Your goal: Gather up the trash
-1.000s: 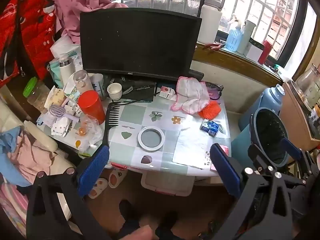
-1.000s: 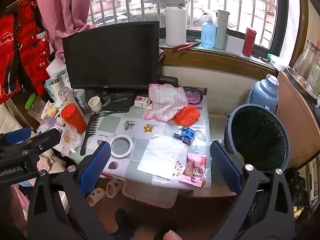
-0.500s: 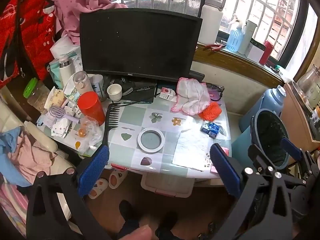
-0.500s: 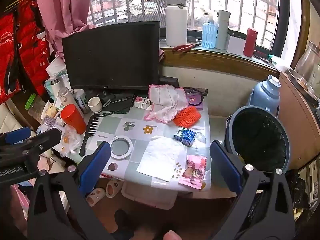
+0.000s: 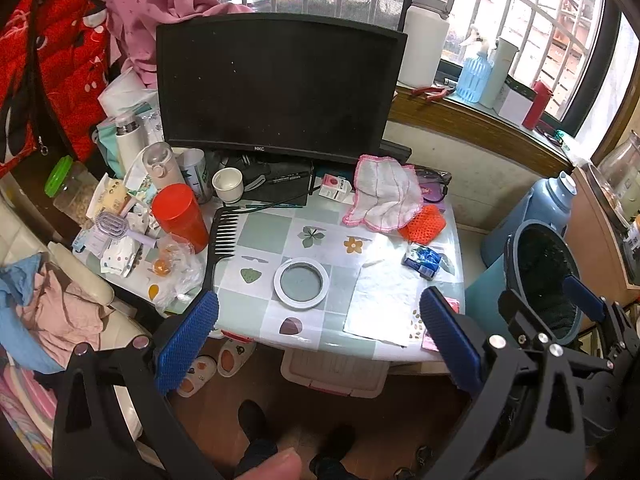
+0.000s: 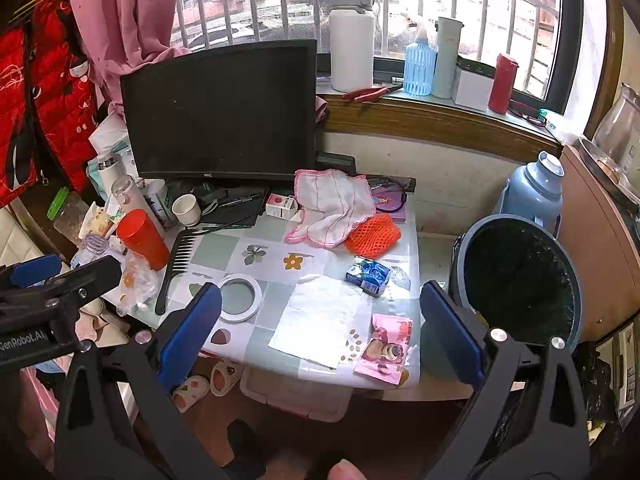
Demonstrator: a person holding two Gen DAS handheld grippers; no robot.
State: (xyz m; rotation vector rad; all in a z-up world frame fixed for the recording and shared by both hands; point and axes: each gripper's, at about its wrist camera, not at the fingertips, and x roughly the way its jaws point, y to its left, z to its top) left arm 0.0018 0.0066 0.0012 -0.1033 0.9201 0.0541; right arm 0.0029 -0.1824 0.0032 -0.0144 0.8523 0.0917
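Both my claws — left claw and right claw — gape wide, gripping nothing, above the bench edge. Paper sheet, blue carton and pink wrapper lie there (bin just beside).

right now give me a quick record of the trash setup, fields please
bin: black-lined trash bin on the floor, right of the table, open
likely trash: white paper sheet, pink wrapper, crumpled blue carton, all near the table's right edge
left gripper: jaws open, empty, short of the table
right gripper: jaws open, empty
nothing picked up yet
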